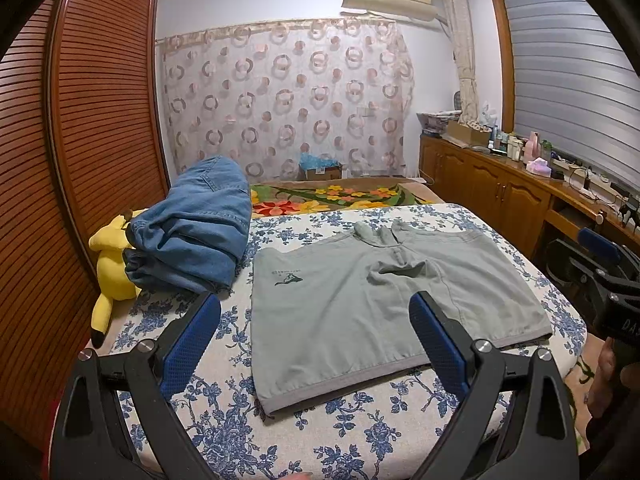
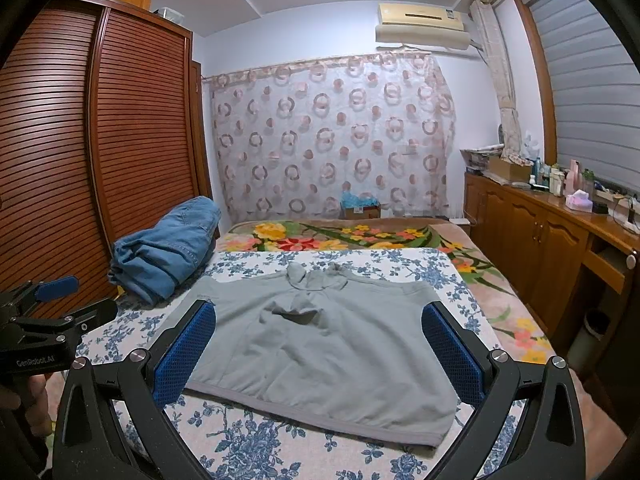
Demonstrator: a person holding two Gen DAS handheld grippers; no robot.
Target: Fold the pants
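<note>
Grey-green shorts (image 1: 372, 296) lie spread flat on the blue-flowered sheet (image 1: 360, 432), waistband toward me, a small dark print on their left side. They also show in the right wrist view (image 2: 332, 340). My left gripper (image 1: 316, 312) is open and empty, held above the near edge of the shorts. My right gripper (image 2: 320, 320) is open and empty, above the shorts' near edge. The right gripper shows at the right edge of the left wrist view (image 1: 600, 264); the left gripper shows at the left edge of the right wrist view (image 2: 64, 300).
A pile of folded blue jeans (image 1: 192, 236) sits at the left of the bed, with a yellow plush toy (image 1: 110, 264) beside it. A flowered blanket (image 1: 336, 196) covers the far end. A wooden wardrobe (image 1: 80, 140) stands left, a cluttered wooden sideboard (image 1: 520, 184) right.
</note>
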